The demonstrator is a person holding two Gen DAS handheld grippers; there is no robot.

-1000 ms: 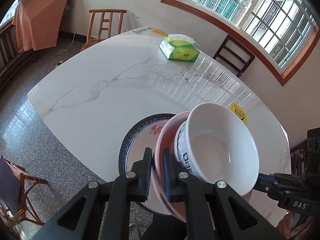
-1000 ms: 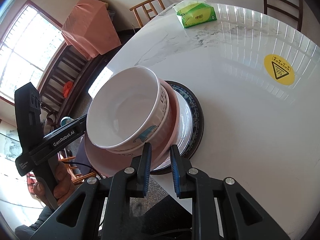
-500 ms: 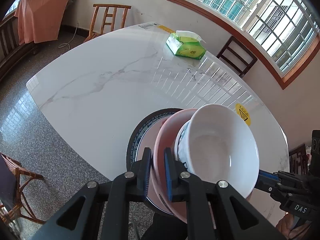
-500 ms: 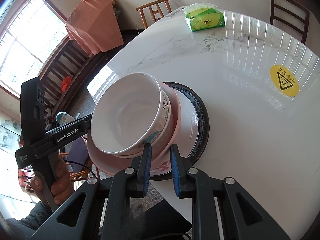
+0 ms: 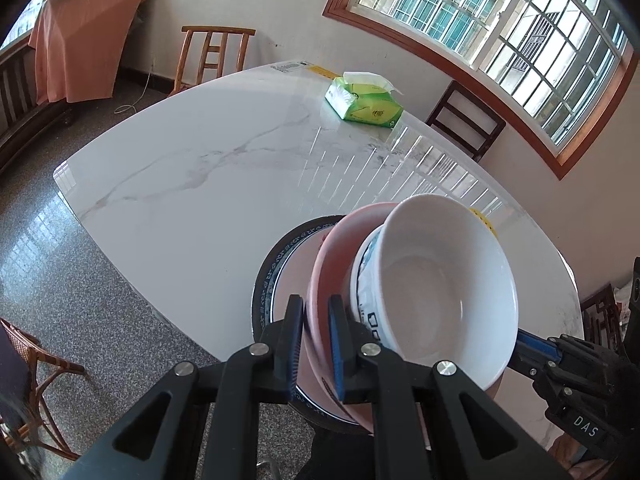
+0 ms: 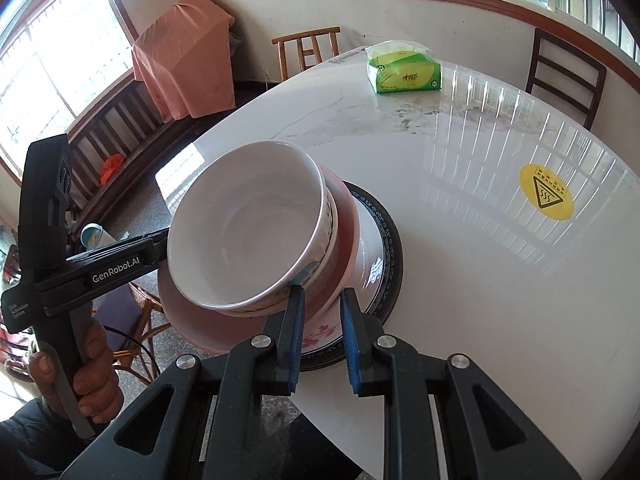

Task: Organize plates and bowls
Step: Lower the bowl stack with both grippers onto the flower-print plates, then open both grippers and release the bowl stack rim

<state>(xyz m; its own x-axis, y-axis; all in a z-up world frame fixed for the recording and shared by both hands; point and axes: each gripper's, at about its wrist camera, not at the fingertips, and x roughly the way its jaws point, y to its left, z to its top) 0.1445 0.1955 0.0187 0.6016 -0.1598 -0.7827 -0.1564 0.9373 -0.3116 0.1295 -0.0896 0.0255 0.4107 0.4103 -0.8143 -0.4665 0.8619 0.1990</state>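
White marble surface (image 5: 200, 184) carries a dark-rimmed plate (image 6: 390, 240) at its near edge, with a green tissue pack (image 5: 364, 102) well apart at the far side and a yellow warning sticker (image 6: 546, 192) off to one side of the plate. Over the plate a pink plate (image 5: 336, 248) tilts, white bowl (image 5: 440, 288) nested in it. Left gripper (image 5: 314, 344) jaws narrow, clamped on the pink plate's rim; right gripper (image 6: 322, 334) jaws narrow, gripping the opposite rim.
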